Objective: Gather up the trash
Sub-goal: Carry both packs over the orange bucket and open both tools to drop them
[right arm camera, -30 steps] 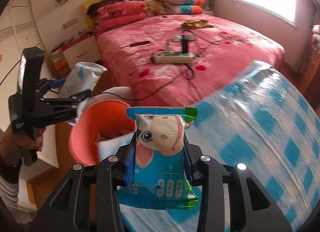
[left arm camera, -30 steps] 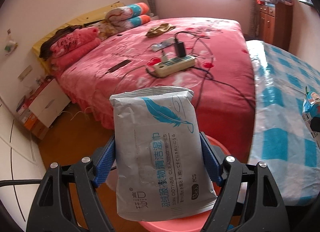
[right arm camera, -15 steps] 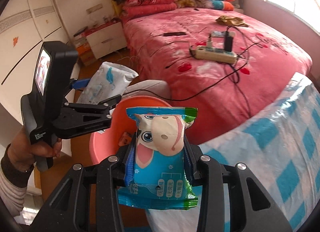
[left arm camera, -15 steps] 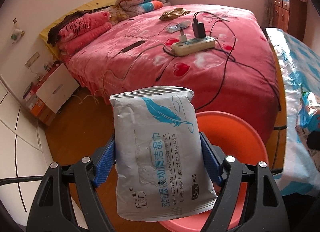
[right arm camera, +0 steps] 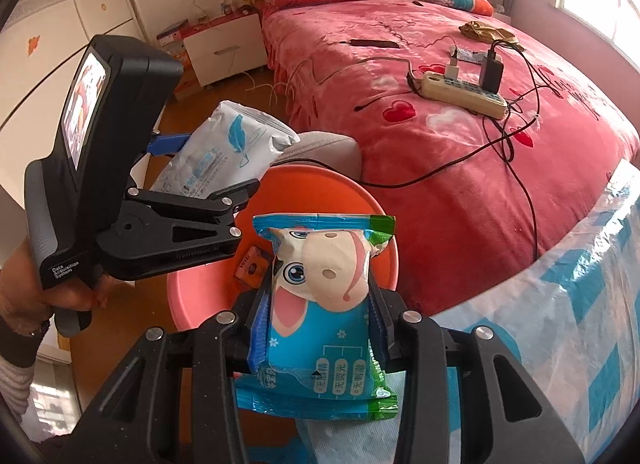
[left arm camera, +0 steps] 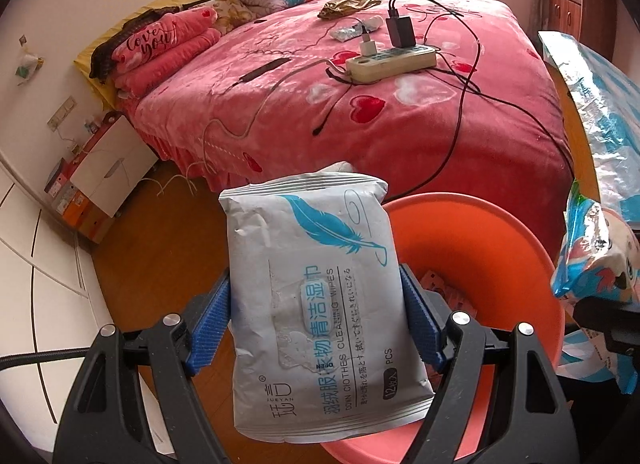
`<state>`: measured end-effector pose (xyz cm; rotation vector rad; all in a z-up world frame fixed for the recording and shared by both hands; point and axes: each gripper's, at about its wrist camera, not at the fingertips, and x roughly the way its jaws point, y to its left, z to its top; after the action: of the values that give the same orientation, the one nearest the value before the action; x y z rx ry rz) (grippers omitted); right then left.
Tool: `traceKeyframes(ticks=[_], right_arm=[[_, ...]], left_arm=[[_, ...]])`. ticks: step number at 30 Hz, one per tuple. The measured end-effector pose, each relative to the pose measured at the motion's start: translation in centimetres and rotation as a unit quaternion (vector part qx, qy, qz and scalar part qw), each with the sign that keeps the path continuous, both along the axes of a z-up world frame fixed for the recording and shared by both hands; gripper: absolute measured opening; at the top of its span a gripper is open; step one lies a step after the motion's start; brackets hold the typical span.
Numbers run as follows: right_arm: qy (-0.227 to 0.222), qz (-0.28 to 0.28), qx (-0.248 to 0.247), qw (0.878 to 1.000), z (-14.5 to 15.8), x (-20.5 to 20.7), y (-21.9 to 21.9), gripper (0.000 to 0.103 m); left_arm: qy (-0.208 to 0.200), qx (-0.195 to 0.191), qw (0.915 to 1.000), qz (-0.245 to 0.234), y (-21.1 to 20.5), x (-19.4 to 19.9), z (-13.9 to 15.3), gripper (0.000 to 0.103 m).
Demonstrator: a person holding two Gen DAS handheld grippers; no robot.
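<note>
The grey wipes pack (left arm camera: 320,296) and the blue cartoon wipes pack (right arm camera: 320,312) are both hanging over the orange bin (left arm camera: 480,248), presumably for dropping in as trash. The left tongs (left arm camera: 316,328) are gripping the grey pack at a wide spread; the right tongs (right arm camera: 318,324) are pinching the narrower blue pack between nearly closed pads. The bin is standing beside the red bed (left arm camera: 400,112).
</note>
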<state>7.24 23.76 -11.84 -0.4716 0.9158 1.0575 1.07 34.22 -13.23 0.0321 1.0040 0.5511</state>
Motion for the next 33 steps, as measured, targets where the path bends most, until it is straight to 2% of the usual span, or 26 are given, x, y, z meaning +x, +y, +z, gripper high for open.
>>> traceKeyframes(ticks=[6, 8, 10, 11, 18, 33], right_arm=[[-0.005, 0.013, -0.004, 1.000, -0.4, -0.4, 0.5, 0.045], [-0.007, 0.010, -0.004, 1.000, -0.3, -0.5, 0.5, 0.055], [-0.002, 0.003, 0.005, 1.000, -0.1, -0.3, 0.1, 0.072], [0.000, -0.001, 0.009, 1.000, 0.0, -0.1, -0.1, 0.074], [-0.015, -0.061, 0.028, 0.998, 1.7, 1.4, -2.5, 0.088], [-0.066, -0.180, 0.046, 0.980, 4.4, 4.0, -9.7, 0.089]], left_arm=[[0.010, -0.004, 0.9999, 0.005, 0.2, 0.4, -0.7, 0.080], [0.010, -0.001, 0.9999, 0.007, 0.1, 0.5, -0.7, 0.081], [0.011, 0.008, 0.9999, 0.006, 0.0, 0.6, -0.7, 0.083], [0.012, 0.014, 0.9998, 0.007, -0.2, 0.6, -0.6, 0.088], [0.008, 0.027, 0.9996, 0.004, -0.9, 0.4, 0.4, 0.089], [-0.049, 0.033, 0.9983, -0.005, -4.3, 0.6, 3.9, 0.090]])
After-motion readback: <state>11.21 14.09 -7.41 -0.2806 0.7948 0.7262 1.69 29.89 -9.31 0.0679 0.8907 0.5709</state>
